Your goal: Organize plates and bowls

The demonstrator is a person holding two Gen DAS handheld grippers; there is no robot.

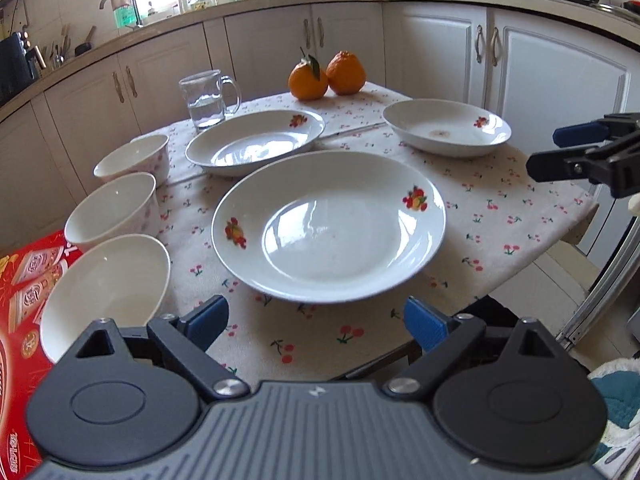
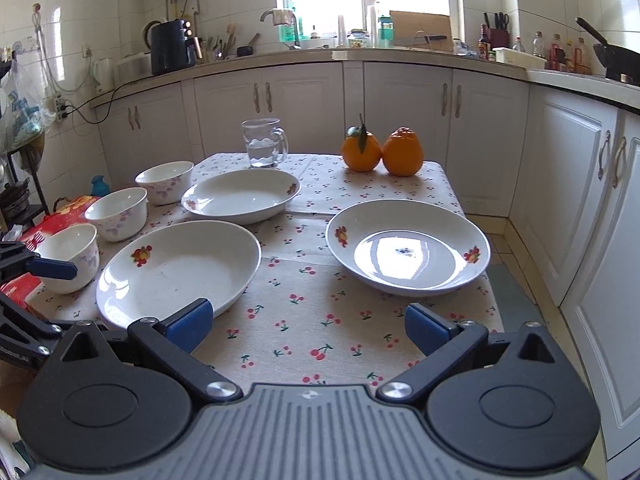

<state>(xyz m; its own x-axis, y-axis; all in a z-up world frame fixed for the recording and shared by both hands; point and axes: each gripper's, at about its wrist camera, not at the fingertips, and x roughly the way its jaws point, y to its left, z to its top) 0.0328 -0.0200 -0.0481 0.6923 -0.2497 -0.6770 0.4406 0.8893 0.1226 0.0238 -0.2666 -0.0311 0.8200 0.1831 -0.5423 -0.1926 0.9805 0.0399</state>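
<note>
Three white plates with fruit prints lie apart on the cherry-print tablecloth: a near plate (image 1: 328, 224) (image 2: 180, 270), a far plate (image 1: 256, 140) (image 2: 242, 196) and a right plate (image 1: 446, 126) (image 2: 408, 246). Three white bowls stand in a row along the left edge: near (image 1: 106, 292) (image 2: 72, 256), middle (image 1: 112, 210) (image 2: 118, 212), far (image 1: 134, 158) (image 2: 166, 180). My left gripper (image 1: 316, 322) is open and empty, just short of the near plate. My right gripper (image 2: 308, 326) is open and empty over the cloth between the near and right plates; it also shows in the left wrist view (image 1: 576, 148).
A glass mug of water (image 1: 206, 98) (image 2: 264, 142) and two oranges (image 1: 326, 74) (image 2: 382, 152) stand at the table's far side. A red box (image 1: 24, 288) lies left of the bowls. Kitchen cabinets (image 2: 400, 100) run behind and to the right.
</note>
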